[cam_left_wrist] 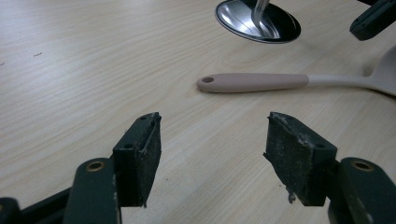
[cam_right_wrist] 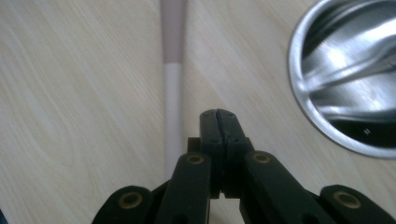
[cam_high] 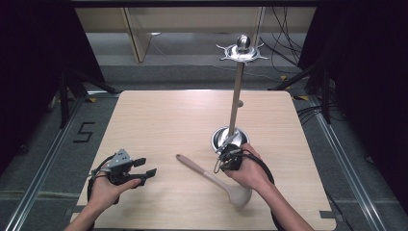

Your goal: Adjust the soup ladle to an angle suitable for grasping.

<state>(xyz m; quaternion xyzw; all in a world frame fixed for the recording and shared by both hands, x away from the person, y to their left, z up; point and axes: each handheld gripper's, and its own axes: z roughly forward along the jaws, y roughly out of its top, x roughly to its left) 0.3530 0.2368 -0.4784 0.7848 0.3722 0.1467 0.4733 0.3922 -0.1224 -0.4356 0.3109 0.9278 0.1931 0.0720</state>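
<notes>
A ladle (cam_high: pixel 204 174) with a pale pink handle and a whitish bowl lies flat on the wooden table (cam_high: pixel 163 115), handle end pointing left. My right gripper (cam_high: pixel 223 155) hovers just above its neck, beside the steel stand's base, jaws shut with nothing between them. In the right gripper view the shut jaws (cam_right_wrist: pixel 218 115) sit just right of the ladle's neck (cam_right_wrist: pixel 173 88). My left gripper (cam_high: pixel 146 167) rests near the table's front left, open and empty. In the left gripper view its jaws (cam_left_wrist: pixel 212 135) frame bare wood, with the ladle handle (cam_left_wrist: pixel 254 82) lying beyond them.
A steel utensil stand rises from a round shiny base (cam_high: pixel 230 138) right of centre, its pole ending in a ring of hooks (cam_high: pixel 242 49). The base also shows in the gripper views (cam_left_wrist: pixel 258 21) (cam_right_wrist: pixel 345 70). Dark curtains and cables surround the table.
</notes>
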